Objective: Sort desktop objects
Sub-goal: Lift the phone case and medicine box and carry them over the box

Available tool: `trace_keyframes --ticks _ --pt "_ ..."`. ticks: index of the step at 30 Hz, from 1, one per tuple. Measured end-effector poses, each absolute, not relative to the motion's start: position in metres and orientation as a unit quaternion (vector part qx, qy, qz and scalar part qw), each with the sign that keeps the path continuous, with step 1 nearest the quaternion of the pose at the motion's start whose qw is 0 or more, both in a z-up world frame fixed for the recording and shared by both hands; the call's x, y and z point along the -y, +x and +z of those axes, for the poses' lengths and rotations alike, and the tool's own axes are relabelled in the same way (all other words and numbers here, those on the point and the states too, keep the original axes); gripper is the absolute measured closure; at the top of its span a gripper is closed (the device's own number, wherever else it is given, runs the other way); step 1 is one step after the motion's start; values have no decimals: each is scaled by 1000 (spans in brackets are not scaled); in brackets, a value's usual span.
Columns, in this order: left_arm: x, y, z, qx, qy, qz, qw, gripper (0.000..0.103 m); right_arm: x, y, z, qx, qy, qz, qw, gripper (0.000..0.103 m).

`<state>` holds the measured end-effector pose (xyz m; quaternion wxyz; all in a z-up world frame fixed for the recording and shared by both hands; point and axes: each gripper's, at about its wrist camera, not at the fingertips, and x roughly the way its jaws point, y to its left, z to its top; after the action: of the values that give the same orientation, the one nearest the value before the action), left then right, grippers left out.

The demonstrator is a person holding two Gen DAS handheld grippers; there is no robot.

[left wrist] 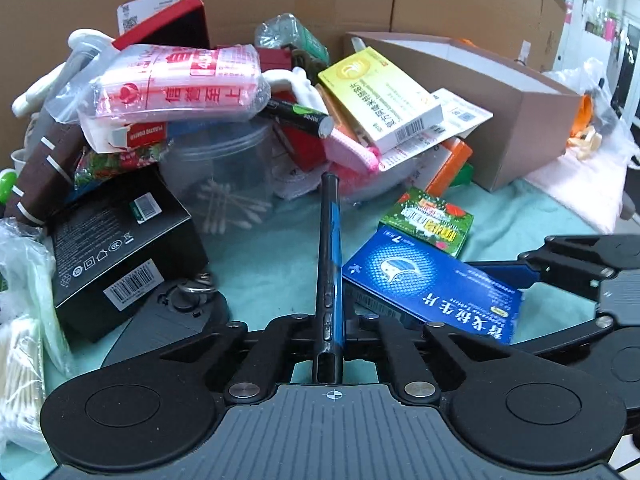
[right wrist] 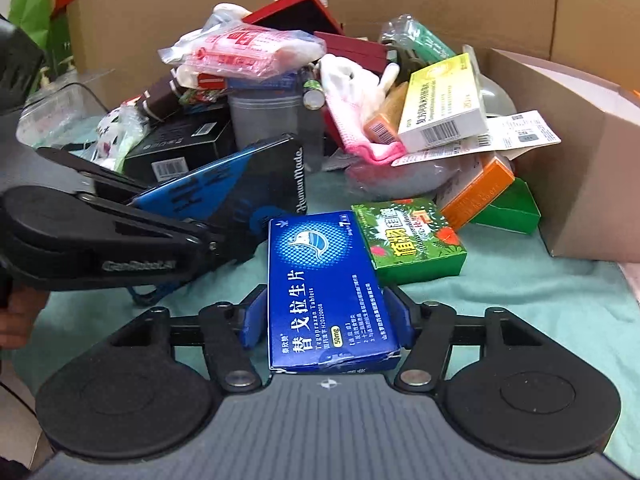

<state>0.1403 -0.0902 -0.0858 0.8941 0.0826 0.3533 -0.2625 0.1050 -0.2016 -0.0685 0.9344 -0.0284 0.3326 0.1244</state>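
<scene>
My left gripper is shut on a thin blue-and-black phone, held edge-up above the teal cloth; in the right wrist view the phone shows its broad face at the left. My right gripper is shut on a blue tablet box, its blue pads against the box's long sides. The same box lies right of the phone in the left wrist view. A heap of mixed desktop objects sits behind both.
A green box, an orange box, a yellow-white medicine box, a black carton, a clear jar of cotton swabs and a pink bag crowd the heap. An open brown cardboard box stands right.
</scene>
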Motion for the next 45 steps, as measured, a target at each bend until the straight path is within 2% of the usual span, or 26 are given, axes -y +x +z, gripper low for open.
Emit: trace_keyframes --ticks 1,2,3,6,16,27,33,45 --pt "91 140 -87 -350 85 -262 895 98 203 104 -68 -333 -26 130 934 39" --pt "92 139 -87 -350 87 -262 895 98 203 103 -67 -335 -23 133 933 40" --pt "92 139 -85 -351 91 -263 894 103 204 103 -66 -337 -19 135 932 40" --pt "91 135 -75 -346 87 -273 893 103 211 96 -57 -329 3 147 933 42" --pt "108 120 3 -276 45 -311 908 103 254 73 7 -236 20 127 963 42" --pt "205 190 75 -246 6 -347 905 103 337 108 75 -148 2 14 989 42" --pt "274 232 75 -255 18 -346 903 103 390 158 75 -174 4 -47 984 42" --pt "371 312 23 -347 -3 -341 874 103 460 253 27 -299 -11 -88 950 41"
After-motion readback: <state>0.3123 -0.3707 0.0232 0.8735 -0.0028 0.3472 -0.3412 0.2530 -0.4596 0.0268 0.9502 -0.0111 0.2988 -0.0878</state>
